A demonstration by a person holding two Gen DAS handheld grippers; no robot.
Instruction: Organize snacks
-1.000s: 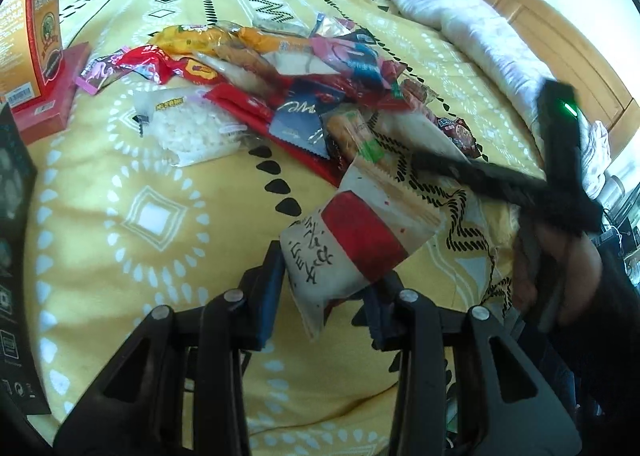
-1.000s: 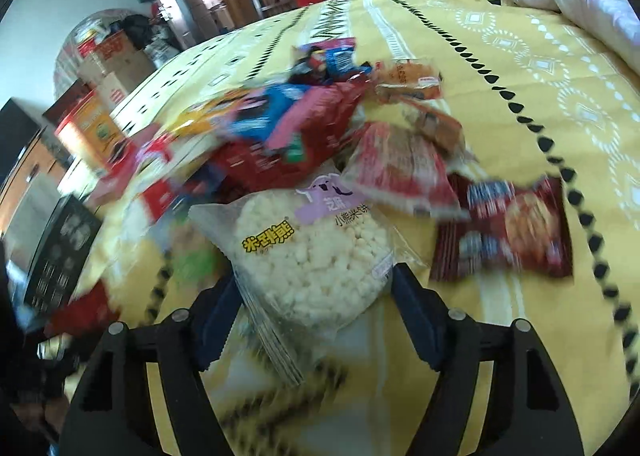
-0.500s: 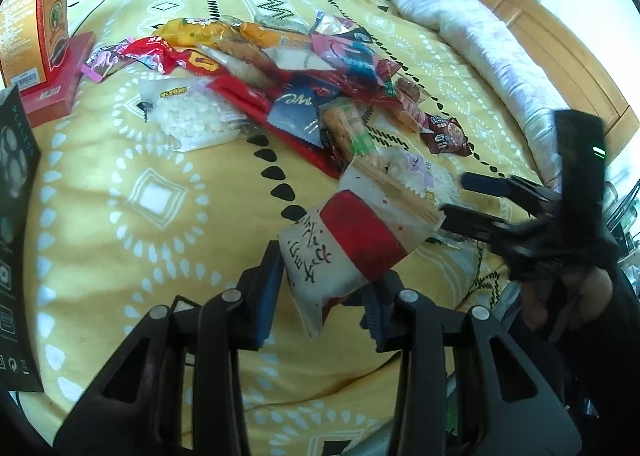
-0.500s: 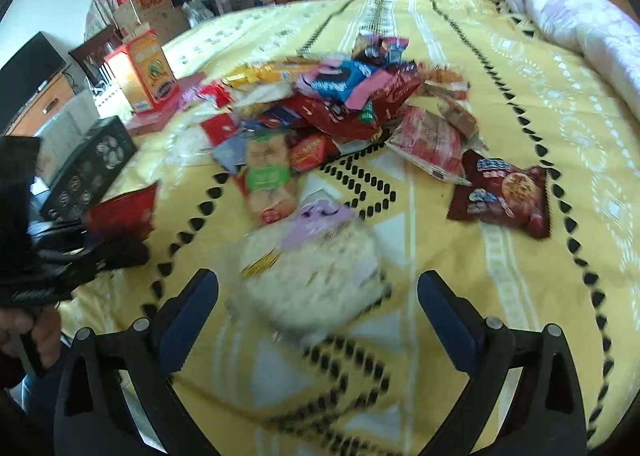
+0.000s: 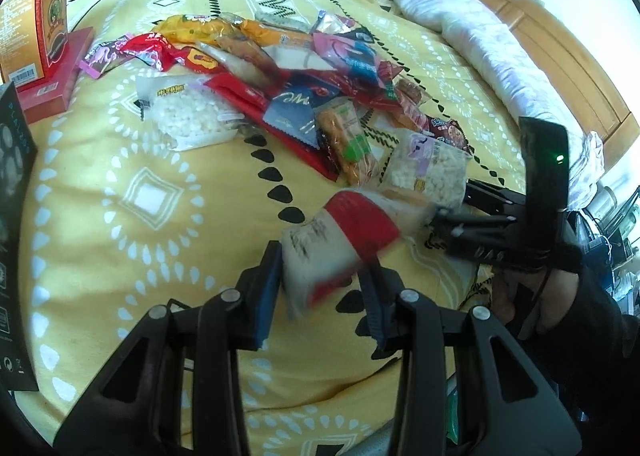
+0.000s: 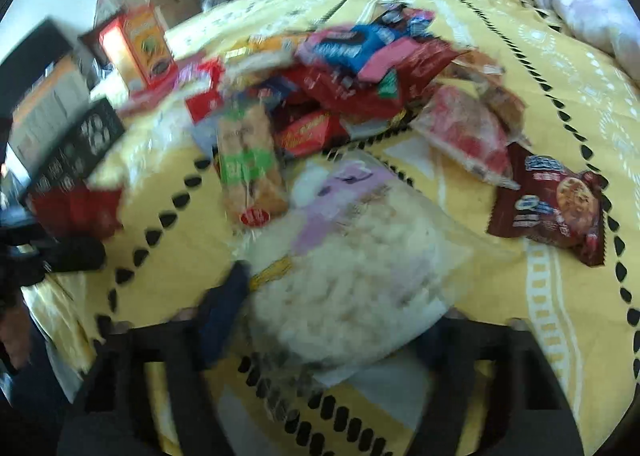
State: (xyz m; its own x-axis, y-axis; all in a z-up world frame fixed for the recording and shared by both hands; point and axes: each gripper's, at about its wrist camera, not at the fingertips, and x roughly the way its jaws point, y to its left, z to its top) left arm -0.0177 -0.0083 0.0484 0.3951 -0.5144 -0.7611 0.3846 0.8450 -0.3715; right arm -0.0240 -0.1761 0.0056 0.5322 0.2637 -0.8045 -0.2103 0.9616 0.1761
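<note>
My left gripper (image 5: 320,288) is shut on a red-and-white snack packet (image 5: 340,240) and holds it above the yellow bedspread (image 5: 120,216). My right gripper (image 6: 332,332) is open, its fingers either side of a clear bag of white puffed-rice balls (image 6: 352,276) lying on the bedspread; the view is blurred. That bag (image 5: 428,172) and the right gripper (image 5: 464,208) also show in the left wrist view. A pile of mixed snack packets (image 5: 304,68) lies further back. A second puffed-rice bag (image 5: 188,116) lies left of the pile.
A red-orange box (image 5: 44,32) and a black box (image 5: 12,216) stand at the left edge of the bed. A rolled pale quilt (image 5: 460,28) lies along the far right by the wooden headboard. A brown cookie packet (image 6: 552,208) lies at the right.
My right gripper has opened and let go of the puffed-rice bag, which now lies on the bedspread near the pile. My left gripper still holds the red-and-white packet, which is shaking.
</note>
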